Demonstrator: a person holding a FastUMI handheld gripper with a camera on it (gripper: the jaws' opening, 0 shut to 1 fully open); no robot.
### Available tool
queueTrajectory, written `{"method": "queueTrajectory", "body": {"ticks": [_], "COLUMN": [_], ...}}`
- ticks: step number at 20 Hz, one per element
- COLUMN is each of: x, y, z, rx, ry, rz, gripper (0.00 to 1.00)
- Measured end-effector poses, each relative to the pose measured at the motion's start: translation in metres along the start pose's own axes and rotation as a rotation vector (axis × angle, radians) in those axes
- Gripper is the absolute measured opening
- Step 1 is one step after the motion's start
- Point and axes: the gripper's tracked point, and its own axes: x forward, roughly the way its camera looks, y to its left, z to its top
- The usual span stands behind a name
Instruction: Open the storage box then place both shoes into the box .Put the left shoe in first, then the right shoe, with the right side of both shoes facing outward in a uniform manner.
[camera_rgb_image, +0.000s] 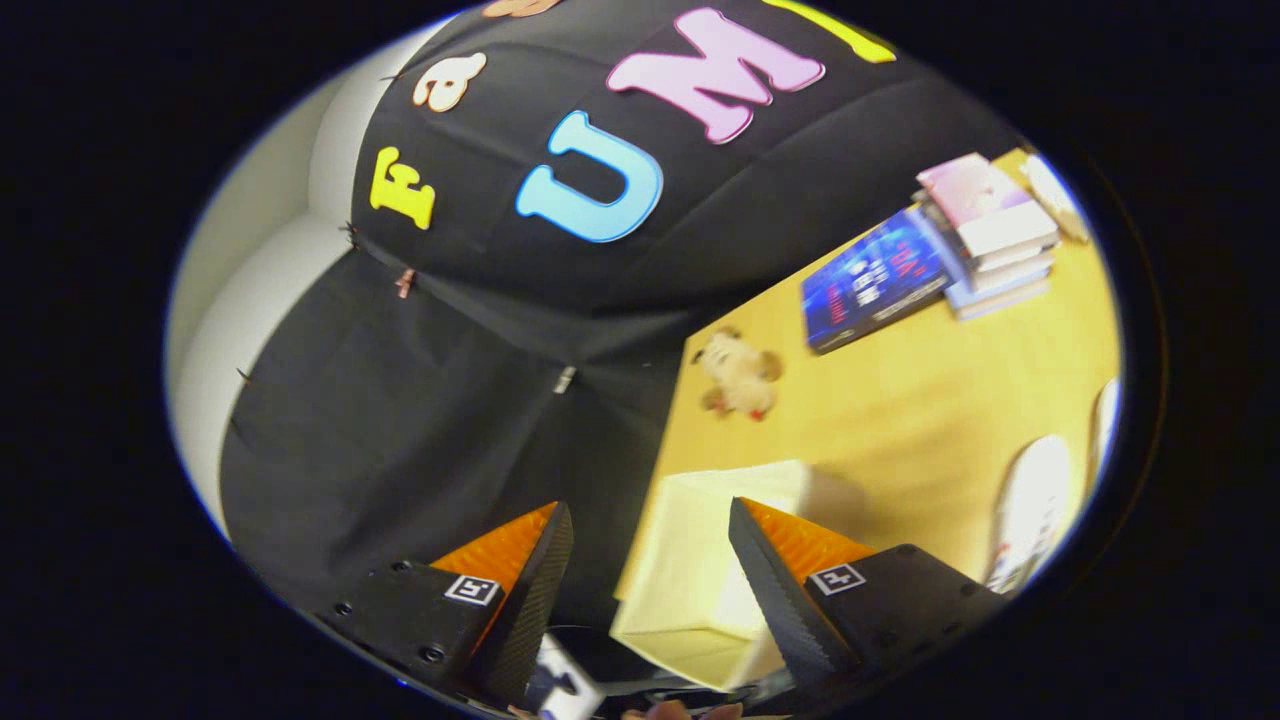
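The pale cream storage box (700, 560) stands at the near corner of the yellow wooden table (900, 400), seen at a strong tilt. My gripper (650, 510) is open, its fingers spread wide. The box lies just ahead of them, mostly by the right finger, while the left finger hangs off the table's edge against the black cloth. Neither finger presses on the box. I cannot tell whether the box's lid is raised. A white shoe (1030, 510) lies on the table beyond the right finger, with the edge of a second shoe (1105, 420) past it.
A small plush toy (740, 375) lies on the table beyond the box. Farther back are a blue book (875, 280) and a stack of books (990, 235). Black cloth walls close the booth behind and beside the table.
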Motion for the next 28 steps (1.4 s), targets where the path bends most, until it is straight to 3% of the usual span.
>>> {"method": "queueTrajectory", "body": {"ticks": [5,8,10,12,19,23,28], "x": [-0.071,-0.102,-0.109,-0.105,-0.068,-0.060,-0.054], "y": [-0.120,-0.202,-0.229,-0.245,-0.284,-0.289,-0.291], "z": [-0.023,-0.061,-0.078,-0.093,-0.101,-0.111,-0.114], "rx": [0.080,0.000,-0.055,-0.079,-0.018,-0.012,0.001], "ry": [0.064,0.174,0.246,0.296,0.370,0.434,0.450], "rz": [-0.220,-0.424,-0.491,-0.520,-0.614,-0.620,-0.624], "gripper": [0.96,0.96,0.96,0.95,0.76,0.69,0.49]}}
